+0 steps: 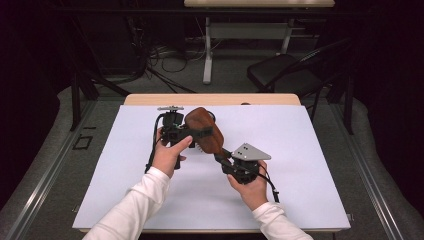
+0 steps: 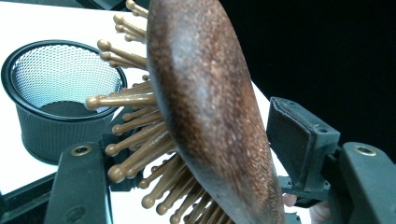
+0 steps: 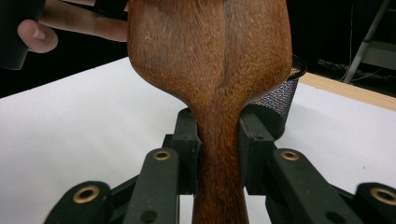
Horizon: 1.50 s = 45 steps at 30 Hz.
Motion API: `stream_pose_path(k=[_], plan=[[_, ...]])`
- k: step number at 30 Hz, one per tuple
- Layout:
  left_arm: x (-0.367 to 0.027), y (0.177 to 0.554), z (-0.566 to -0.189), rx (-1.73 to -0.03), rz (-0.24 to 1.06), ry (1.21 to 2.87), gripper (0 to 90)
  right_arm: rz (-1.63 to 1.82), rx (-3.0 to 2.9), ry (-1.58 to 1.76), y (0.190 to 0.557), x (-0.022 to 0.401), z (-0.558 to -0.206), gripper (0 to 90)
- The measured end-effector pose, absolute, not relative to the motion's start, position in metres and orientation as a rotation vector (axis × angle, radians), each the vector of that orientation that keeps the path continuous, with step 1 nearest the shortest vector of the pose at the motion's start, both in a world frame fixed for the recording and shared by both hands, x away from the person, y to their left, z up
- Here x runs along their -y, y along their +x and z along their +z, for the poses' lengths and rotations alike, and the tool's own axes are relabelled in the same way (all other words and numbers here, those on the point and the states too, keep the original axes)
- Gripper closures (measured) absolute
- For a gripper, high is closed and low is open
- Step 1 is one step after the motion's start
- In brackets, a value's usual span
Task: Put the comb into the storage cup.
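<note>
Above the middle of the white table [image 1: 300,150], a wooden hairbrush [image 1: 206,131] is held in the air between both hands, seemingly mid-handover near the black mesh cup [image 2: 56,100]. The right gripper [image 3: 218,149] is clamped on the brush's handle, while the left gripper [image 2: 205,154] straddles the head, one pad among the bristles and the other just clear of the wooden back, so not yet gripping. Next, the left likely needs to close fully before the right lets go.
</note>
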<state>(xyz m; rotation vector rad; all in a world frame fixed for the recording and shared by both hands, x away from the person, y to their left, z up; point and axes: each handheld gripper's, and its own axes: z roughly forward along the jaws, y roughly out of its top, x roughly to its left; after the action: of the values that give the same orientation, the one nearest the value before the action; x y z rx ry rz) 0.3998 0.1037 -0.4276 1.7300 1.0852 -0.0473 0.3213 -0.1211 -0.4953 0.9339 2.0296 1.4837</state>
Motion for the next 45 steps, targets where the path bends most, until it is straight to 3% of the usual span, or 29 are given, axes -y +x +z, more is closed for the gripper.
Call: stream_pose_path(k=[45], plan=[[-0.117,0.404,-0.427,-1.171,-0.257,1.645,45.0,1.478,-2.057,0.914,0.322,0.119,-0.504,72.1]])
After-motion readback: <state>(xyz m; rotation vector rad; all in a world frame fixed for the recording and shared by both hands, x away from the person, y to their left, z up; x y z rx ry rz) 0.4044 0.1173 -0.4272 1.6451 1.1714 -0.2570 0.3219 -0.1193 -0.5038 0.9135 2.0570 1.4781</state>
